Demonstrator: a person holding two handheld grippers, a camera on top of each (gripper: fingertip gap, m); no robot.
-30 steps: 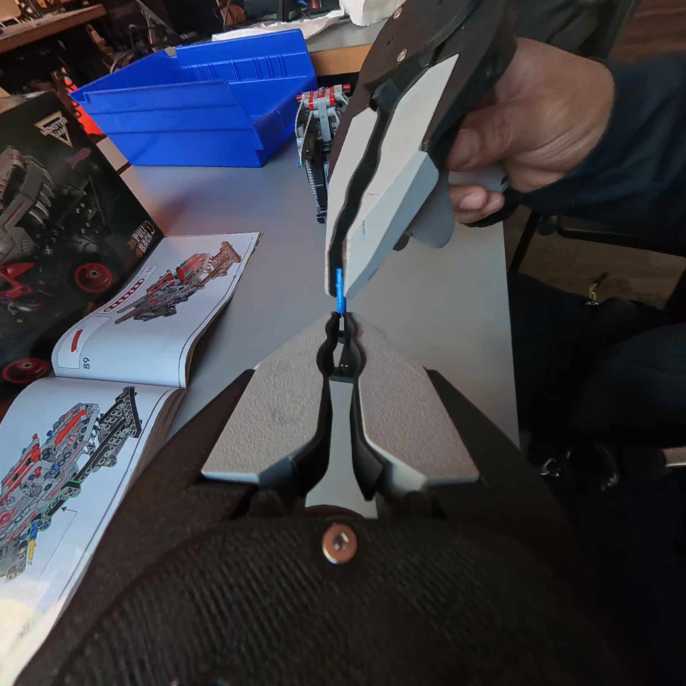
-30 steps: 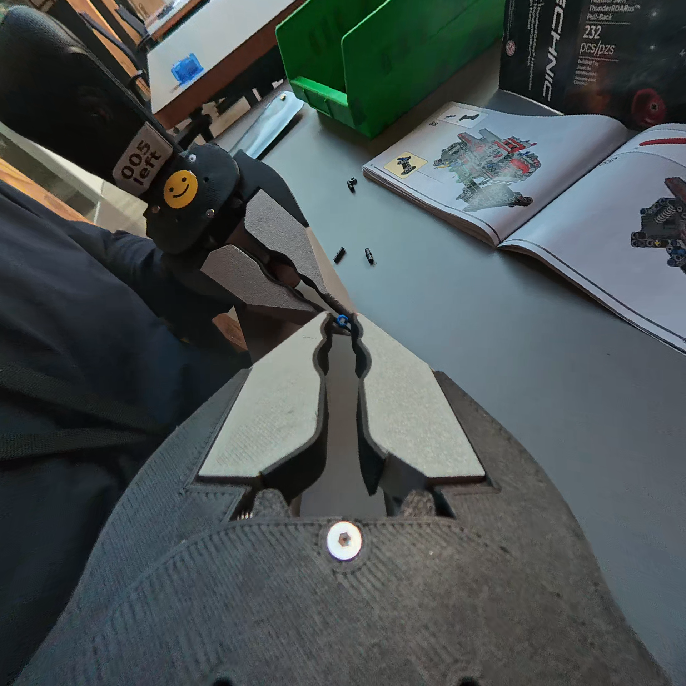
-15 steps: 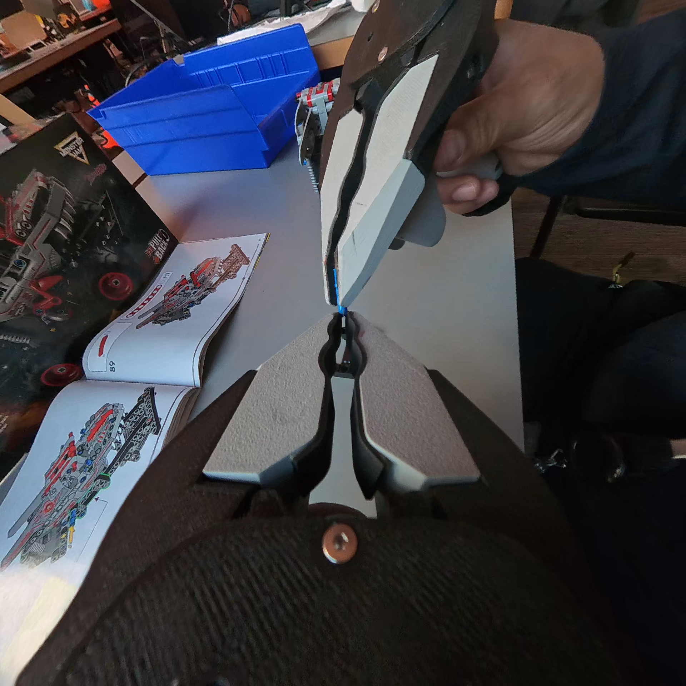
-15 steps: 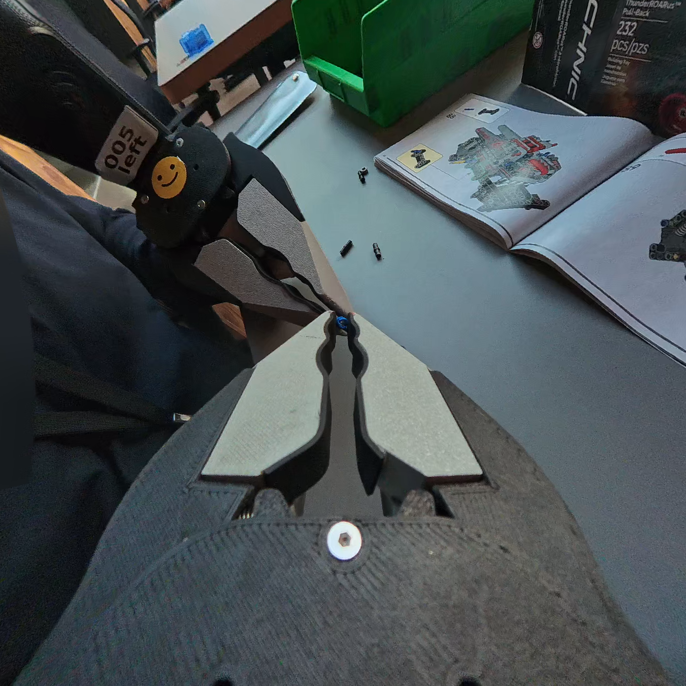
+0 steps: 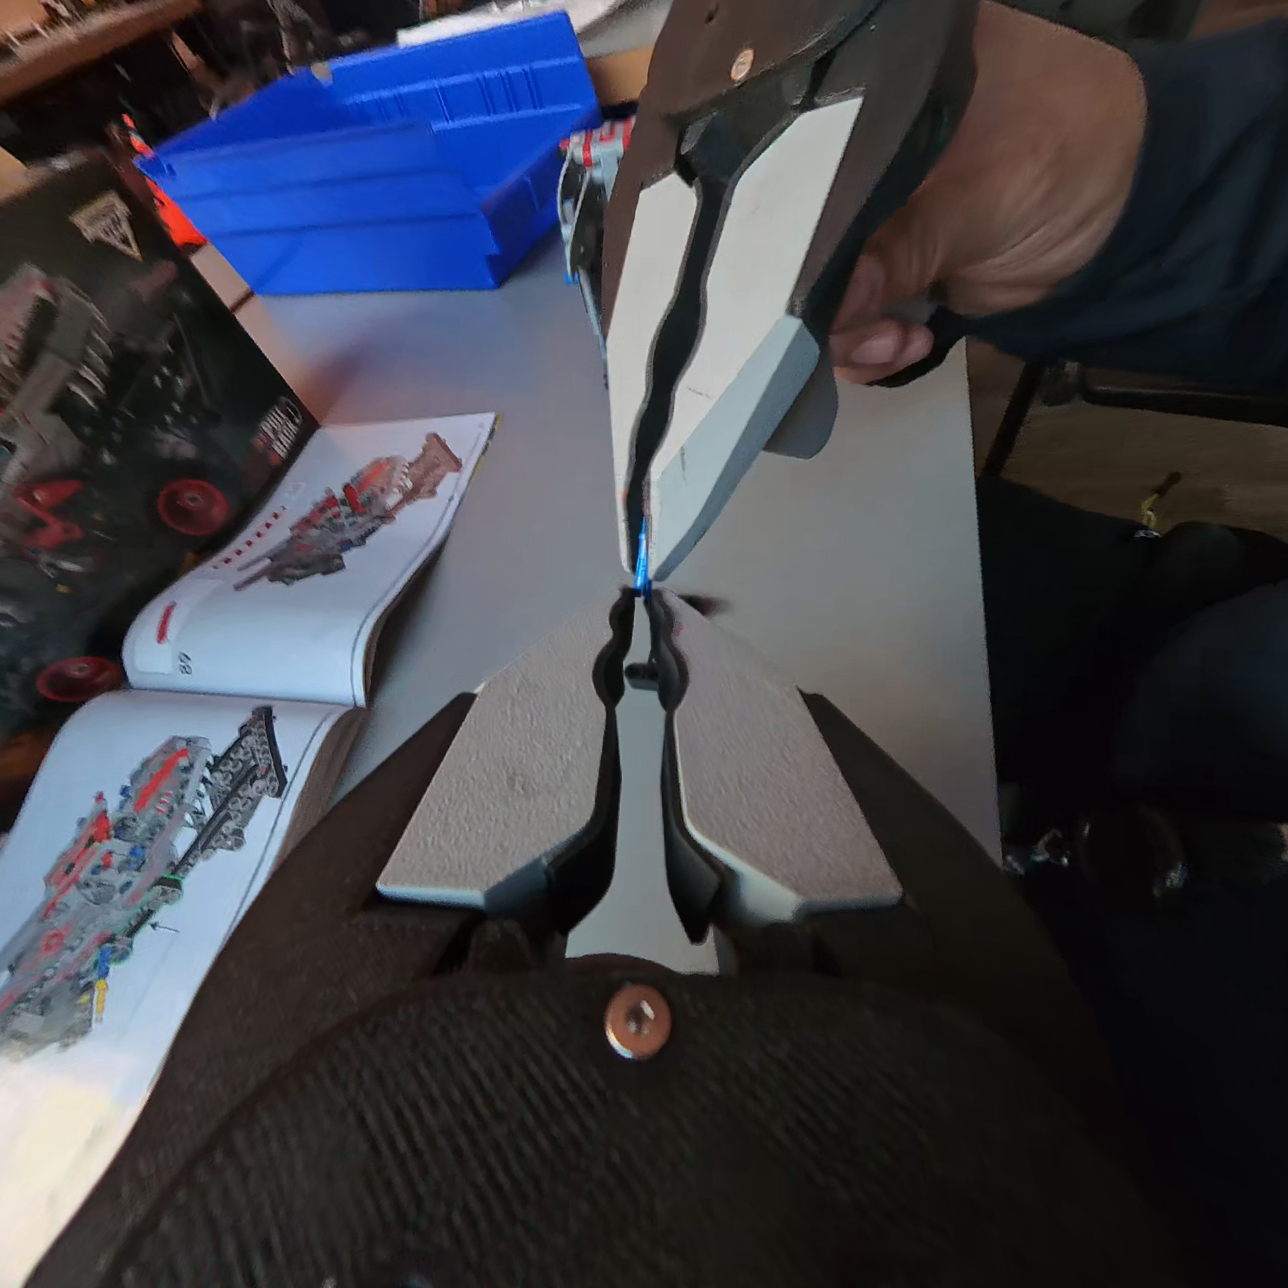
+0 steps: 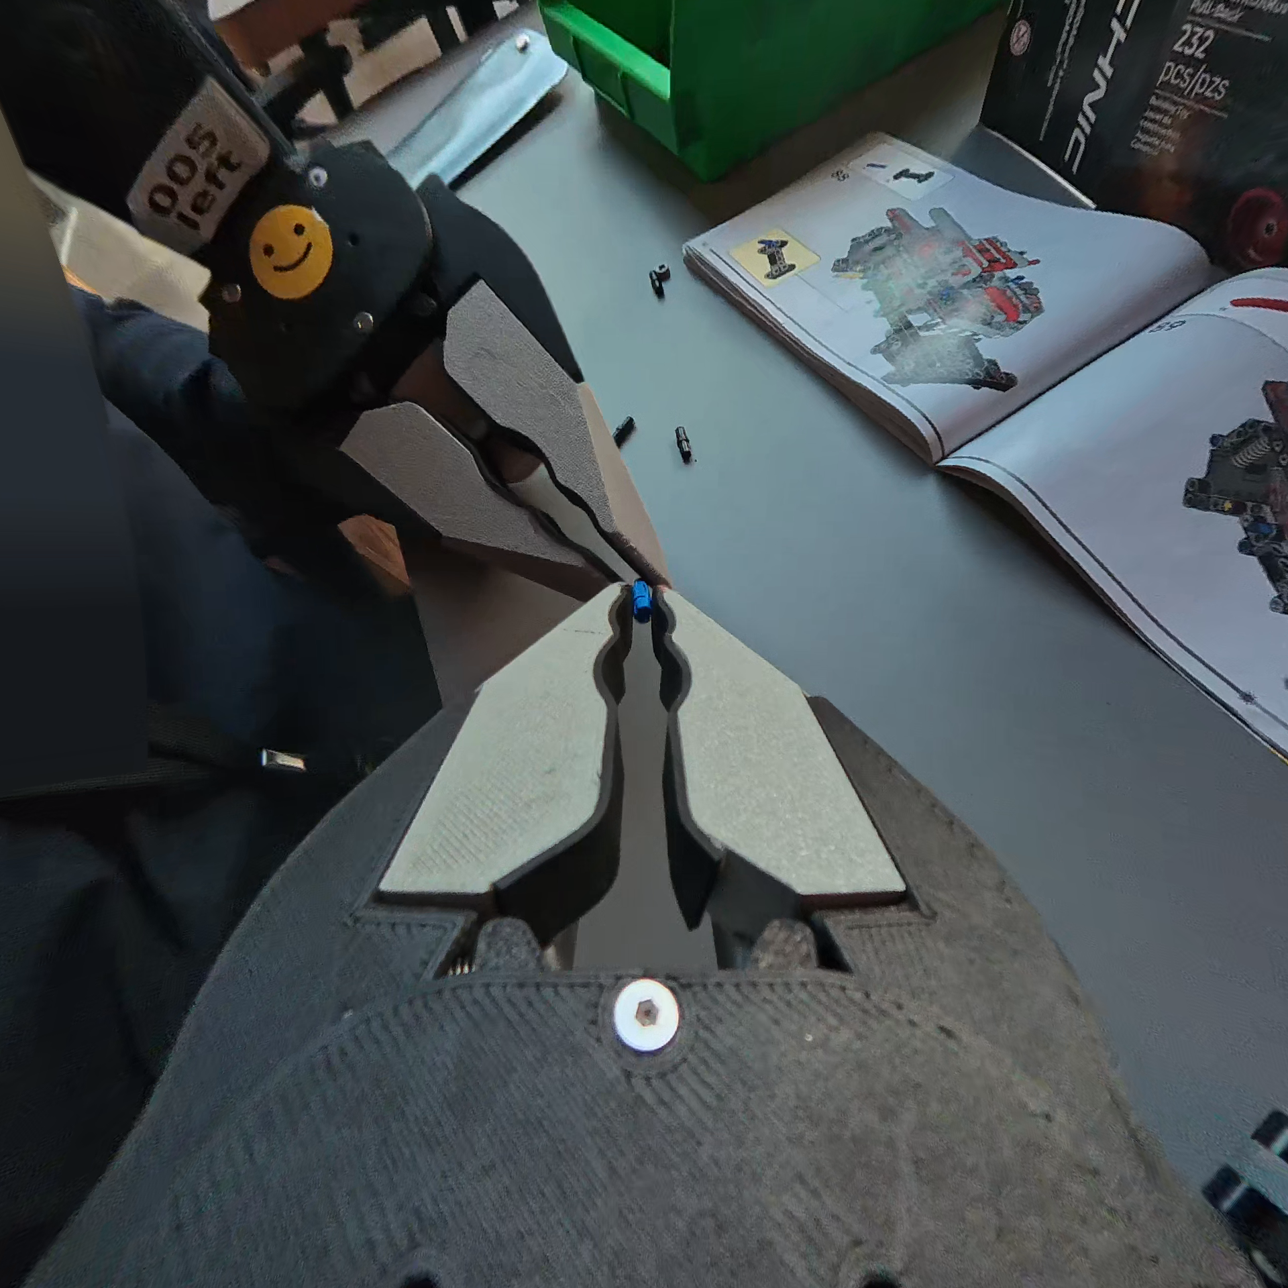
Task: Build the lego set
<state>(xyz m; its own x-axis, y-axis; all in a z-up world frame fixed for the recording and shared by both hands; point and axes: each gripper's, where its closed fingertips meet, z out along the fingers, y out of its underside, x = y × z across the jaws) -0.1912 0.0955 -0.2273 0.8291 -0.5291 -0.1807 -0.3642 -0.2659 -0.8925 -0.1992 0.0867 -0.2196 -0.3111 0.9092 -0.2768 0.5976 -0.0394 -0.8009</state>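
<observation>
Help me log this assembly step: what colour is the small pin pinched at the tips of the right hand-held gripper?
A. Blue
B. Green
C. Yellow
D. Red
A: the blue pin sits between the tips of the right hand-held gripper, which meet the tips of the left hand-held gripper, itself closed on a small black piece.

R claw (image 6: 642, 601) pinching blue pin (image 6: 640, 601), L claw (image 6: 624, 564) tip-to-tip
</observation>
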